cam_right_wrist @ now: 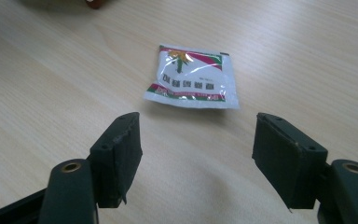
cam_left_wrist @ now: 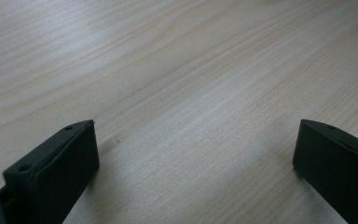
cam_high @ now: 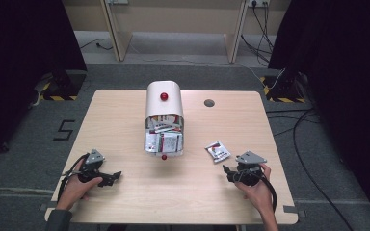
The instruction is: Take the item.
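A white sachet (cam_high: pixel 218 151) with red and green print lies flat on the wooden table (cam_high: pixel 125 115), right of a white box. In the right gripper view the sachet (cam_right_wrist: pixel 193 78) rests just ahead of my right gripper (cam_right_wrist: pixel 196 140), whose jaws stand wide apart with nothing between them. My right gripper (cam_high: pixel 229 169) sits near the table's front right, held by a hand. My left gripper (cam_high: pixel 115 176) rests at the front left, pointing right. Its jaws are spread over bare wood around my left gripper (cam_left_wrist: pixel 193 140).
A white bin-like box (cam_high: pixel 164 98) with a red knob (cam_high: pixel 164 96) lies on its side mid-table, its open mouth full of several sachets (cam_high: pixel 164 137). A small red ball (cam_high: pixel 164 157) sits before it. A dark round grommet (cam_high: pixel 209 102) is set into the tabletop behind.
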Available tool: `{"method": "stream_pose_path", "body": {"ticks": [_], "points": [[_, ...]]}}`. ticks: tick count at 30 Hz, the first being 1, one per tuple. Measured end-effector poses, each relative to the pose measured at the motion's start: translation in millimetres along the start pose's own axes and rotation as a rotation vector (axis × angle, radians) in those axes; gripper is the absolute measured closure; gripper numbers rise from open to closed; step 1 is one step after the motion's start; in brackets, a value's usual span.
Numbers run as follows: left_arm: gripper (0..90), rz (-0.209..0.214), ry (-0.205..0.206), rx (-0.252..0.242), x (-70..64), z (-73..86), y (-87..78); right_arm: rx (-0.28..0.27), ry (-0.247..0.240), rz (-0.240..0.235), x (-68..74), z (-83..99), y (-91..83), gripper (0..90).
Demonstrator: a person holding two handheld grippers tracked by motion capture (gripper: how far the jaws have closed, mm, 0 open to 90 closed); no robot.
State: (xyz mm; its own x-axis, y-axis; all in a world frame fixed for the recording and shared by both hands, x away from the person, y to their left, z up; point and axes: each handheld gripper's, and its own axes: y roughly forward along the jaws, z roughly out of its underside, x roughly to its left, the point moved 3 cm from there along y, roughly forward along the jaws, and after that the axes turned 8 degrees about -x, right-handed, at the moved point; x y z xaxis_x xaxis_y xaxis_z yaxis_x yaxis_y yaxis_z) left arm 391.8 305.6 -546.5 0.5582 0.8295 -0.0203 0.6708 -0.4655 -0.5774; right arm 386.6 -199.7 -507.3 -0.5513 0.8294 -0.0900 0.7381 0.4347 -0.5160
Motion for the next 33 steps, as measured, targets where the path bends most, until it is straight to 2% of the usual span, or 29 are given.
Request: {"method": "stream_pose_path", "body": {"ticks": [4,12,14,33], "points": [[0.0,0.0,0.0,0.0,0.0,0.0,0.0,0.002,0.012,0.009,0.4,6.1,-3.9,29.4],[0.0,0.0,0.0,0.0,0.0,0.0,0.0,-0.003,0.023,-0.007,5.1,13.9,-9.4,23.5],[0.0,0.0,0.0,0.0,0.0,0.0,0.0,0.004,0.009,-0.006,6.7,15.2,-10.1,23.3],[0.0,0.0,0.0,0.0,0.0,0.0,0.0,0.003,0.02,-0.027,18.9,31.3,-18.7,23.7]]}}
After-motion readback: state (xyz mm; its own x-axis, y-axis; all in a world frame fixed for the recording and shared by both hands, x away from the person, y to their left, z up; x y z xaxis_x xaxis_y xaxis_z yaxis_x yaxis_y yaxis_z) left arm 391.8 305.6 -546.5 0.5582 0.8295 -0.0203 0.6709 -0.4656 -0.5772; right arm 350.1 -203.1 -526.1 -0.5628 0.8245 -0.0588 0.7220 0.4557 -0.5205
